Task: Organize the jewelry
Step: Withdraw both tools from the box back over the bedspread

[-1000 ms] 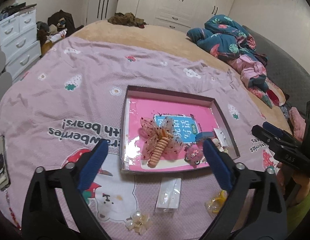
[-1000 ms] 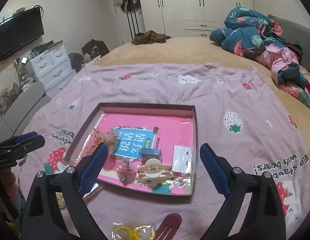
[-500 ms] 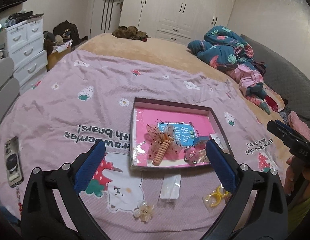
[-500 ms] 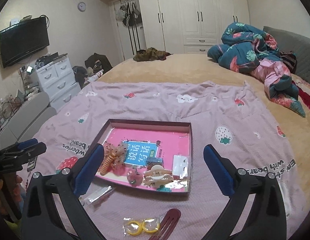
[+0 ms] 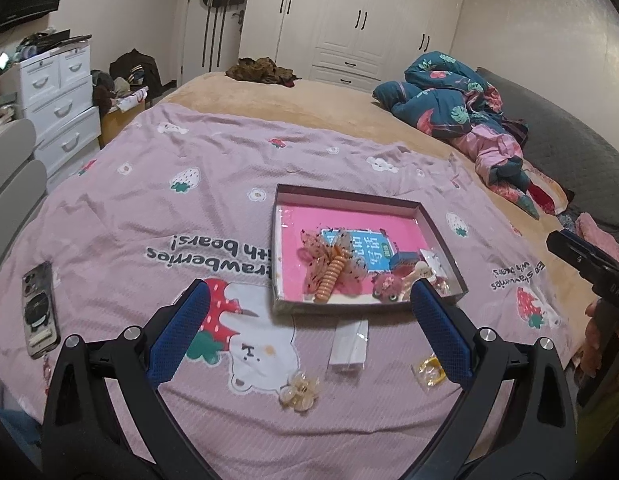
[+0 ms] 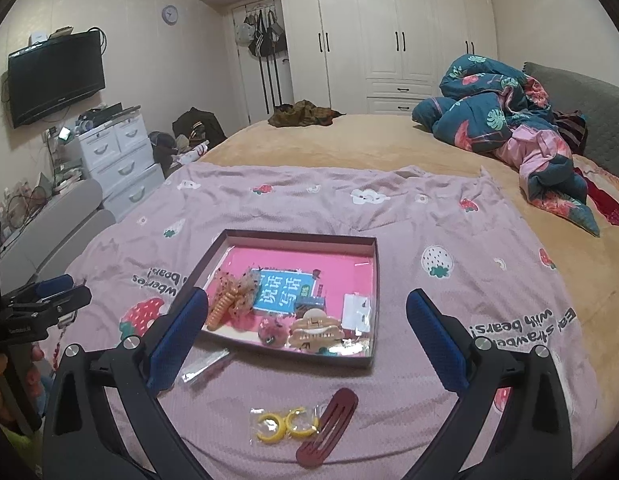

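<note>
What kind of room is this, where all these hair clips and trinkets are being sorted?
A bedroom in someone's home, most likely. The sorting is done on a wide bed spread with a pink blanket, white wardrobes line the far wall, and a rumpled quilt lies near the headboard.

"With bears!" is being displayed upside down on the pink blanket (image 5: pixel 213 184). Chinese characters "说话写话" are being shown on the blue label (image 6: pixel 283 294) inside the tray (image 6: pixel 375 280).

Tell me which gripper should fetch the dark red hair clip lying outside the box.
Right. The clip lies just ahead of the open right gripper, near the yellow rings. The left gripper's view doesn't show it.
</note>
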